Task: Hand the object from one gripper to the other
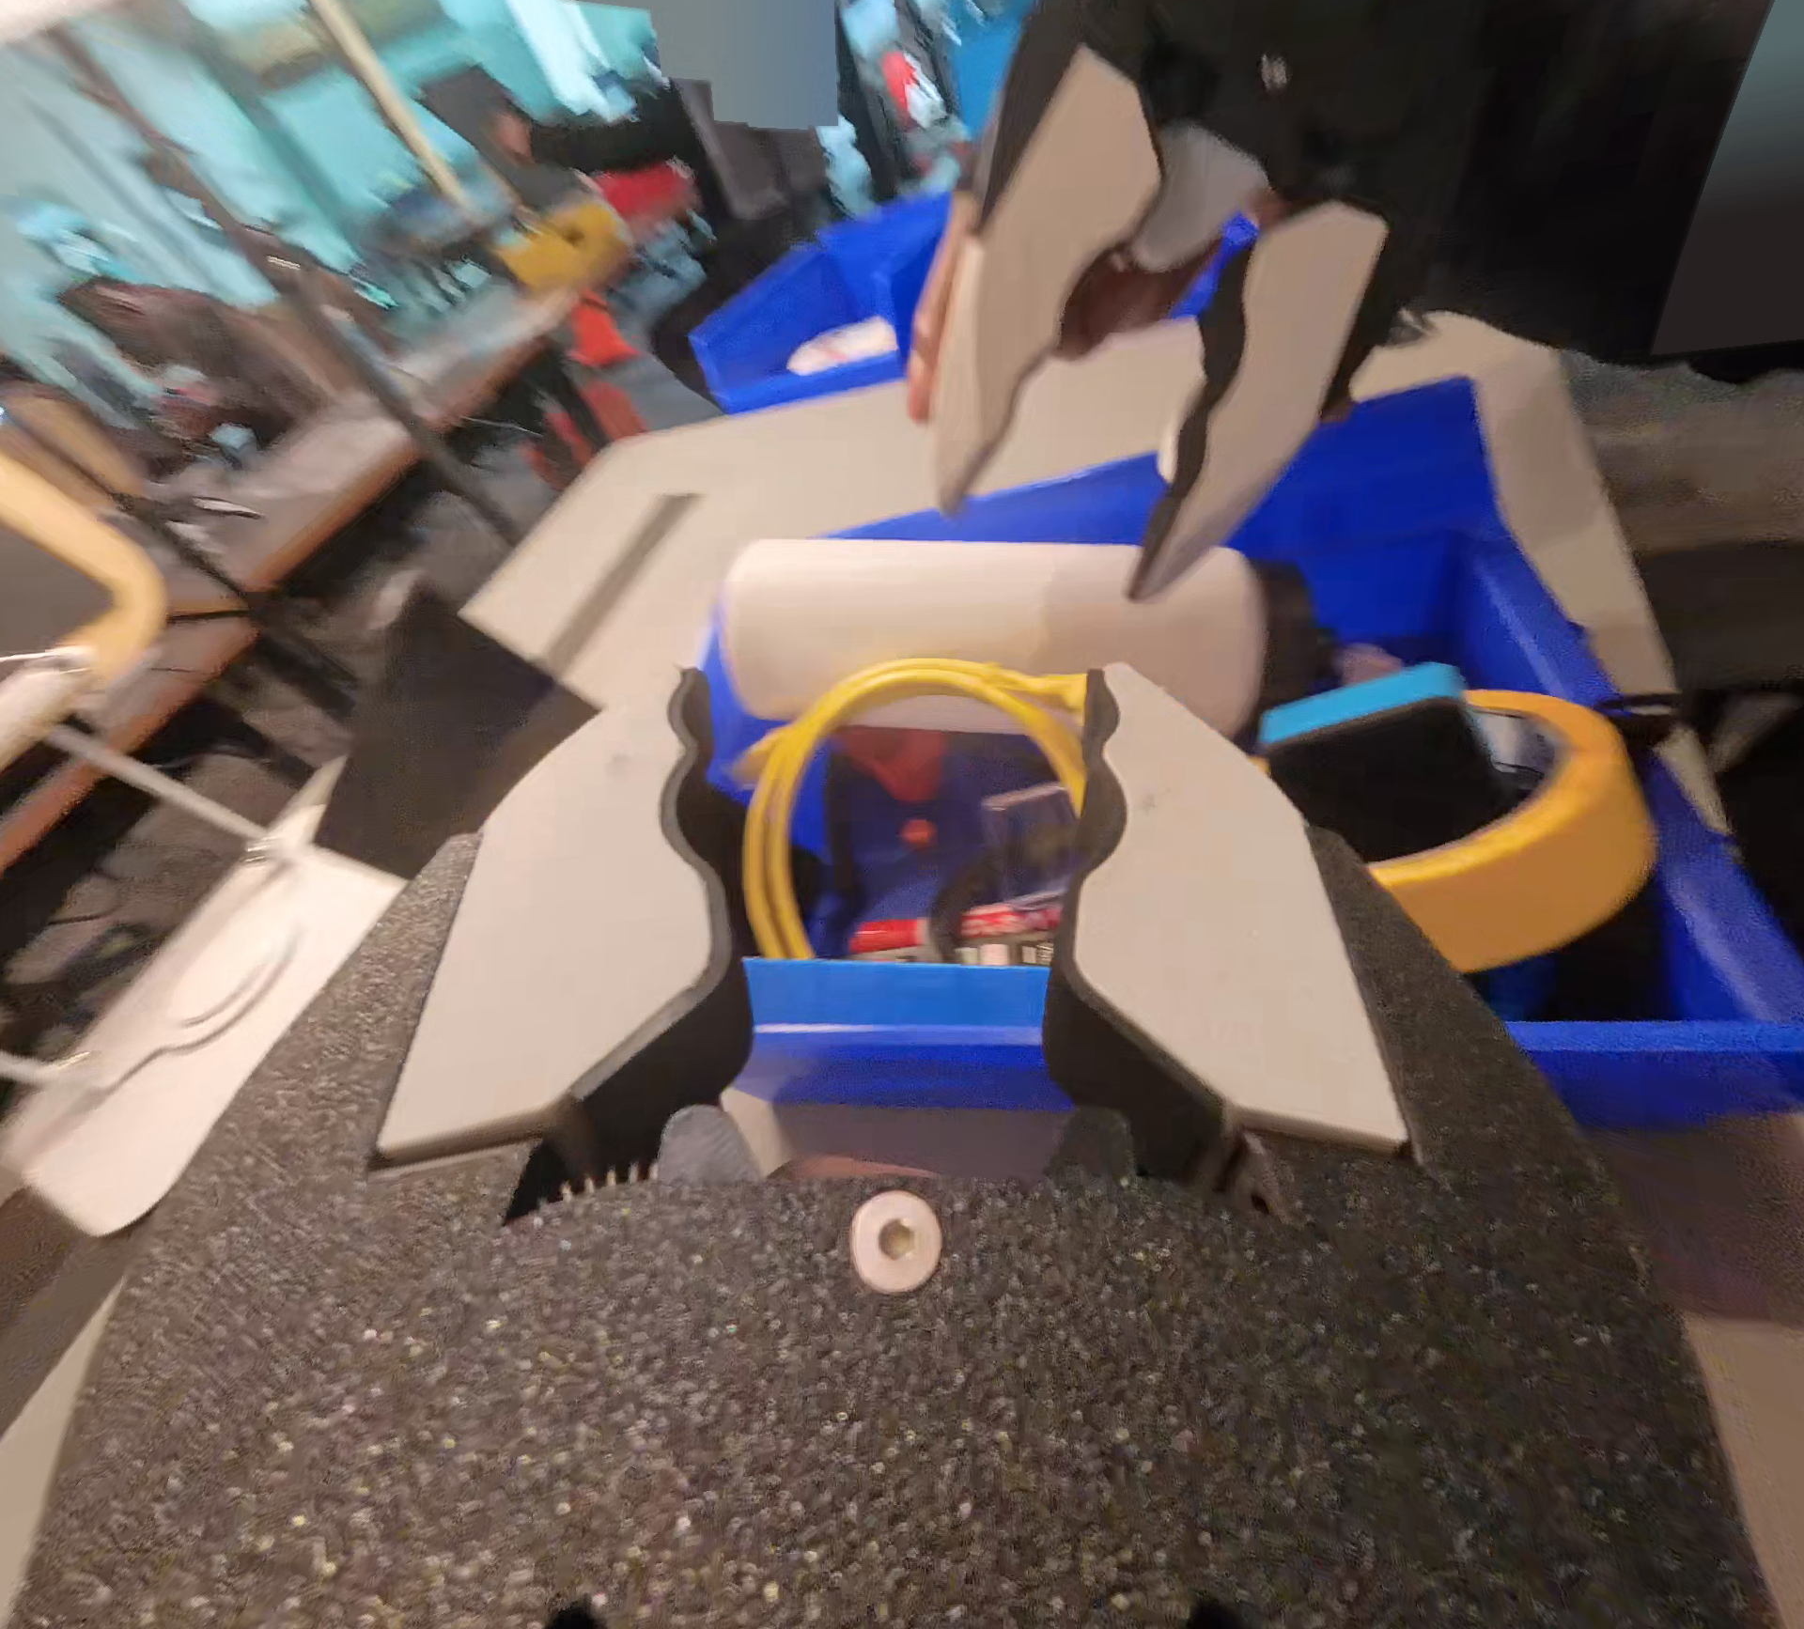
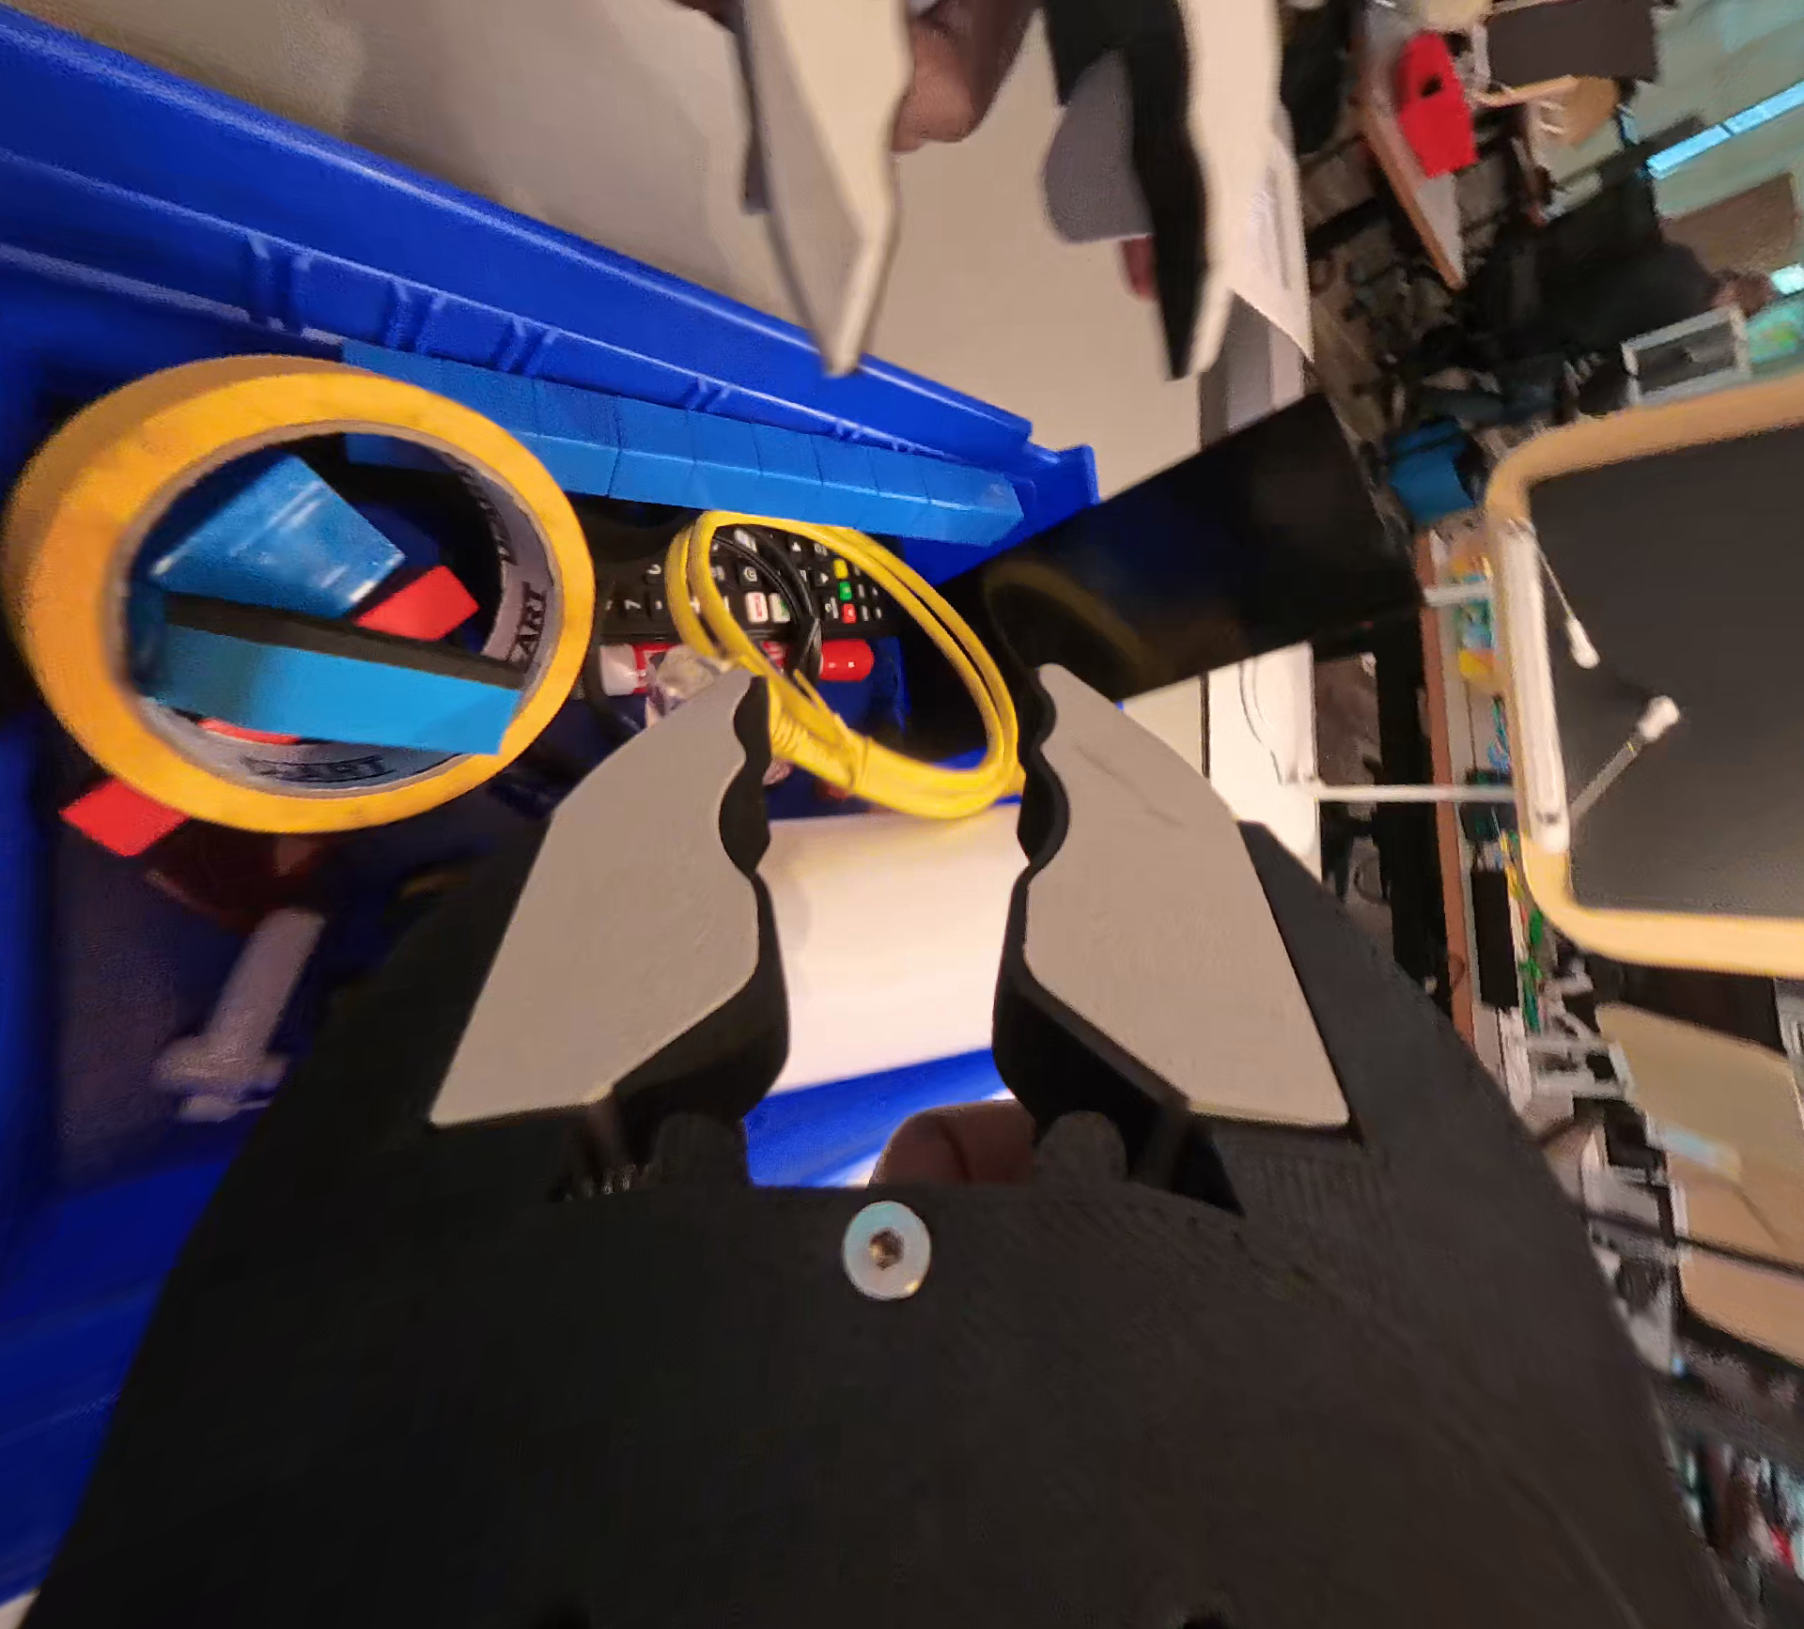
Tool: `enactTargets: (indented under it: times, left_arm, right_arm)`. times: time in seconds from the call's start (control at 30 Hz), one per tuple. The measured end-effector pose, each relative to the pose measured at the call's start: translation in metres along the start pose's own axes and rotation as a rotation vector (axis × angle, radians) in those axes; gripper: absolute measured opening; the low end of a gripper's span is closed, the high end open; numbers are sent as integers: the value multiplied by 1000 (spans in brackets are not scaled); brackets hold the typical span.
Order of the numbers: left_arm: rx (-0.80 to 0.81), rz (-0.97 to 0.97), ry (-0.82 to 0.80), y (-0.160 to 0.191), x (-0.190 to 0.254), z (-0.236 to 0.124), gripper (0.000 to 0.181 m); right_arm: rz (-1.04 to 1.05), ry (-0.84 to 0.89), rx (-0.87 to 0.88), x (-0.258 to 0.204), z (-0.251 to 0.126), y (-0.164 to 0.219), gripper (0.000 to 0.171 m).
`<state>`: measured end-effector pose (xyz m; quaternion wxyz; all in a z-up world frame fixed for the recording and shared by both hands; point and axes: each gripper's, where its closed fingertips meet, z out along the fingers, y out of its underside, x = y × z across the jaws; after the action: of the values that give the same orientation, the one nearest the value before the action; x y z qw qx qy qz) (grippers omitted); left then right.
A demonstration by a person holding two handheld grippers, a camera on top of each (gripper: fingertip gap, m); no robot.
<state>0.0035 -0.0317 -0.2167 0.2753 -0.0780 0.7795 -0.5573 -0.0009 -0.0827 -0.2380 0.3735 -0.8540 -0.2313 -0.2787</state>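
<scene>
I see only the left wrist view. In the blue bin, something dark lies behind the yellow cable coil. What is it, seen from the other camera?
Observer: A black remote control with coloured buttons. The yellow cable overlaps it in the right wrist view.
Operator: And what shows between the jaws of the right gripper?
Observer: The right gripper is open and holds nothing. The white roll shows in the gap between its jaws.
</scene>
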Motion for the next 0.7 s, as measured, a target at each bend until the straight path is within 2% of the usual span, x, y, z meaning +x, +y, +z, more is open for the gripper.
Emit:
enactTargets:
  times: [0.13,0.3,0.47,0.57,0.7]
  left_arm:
    - [123,-55,-173,18,-35,-23,68]
    - [207,-120,-274,52,-51,-38,63]
    - [165,-144,-304,64,-59,-43,60]
    - [152,-165,-315,66,-60,-45,60]
    - [121,-217,-318,70,-61,-43,60]
  right_arm:
    - [-144,-142,32,0,36,-8,48]
    - [-270,-193,12,12,72,-13,47]
    - [-389,-305,-33,2,100,2,45]
    - [-390,-409,-97,-8,109,18,39]
    - [-252,-533,-244,-15,115,33,30]
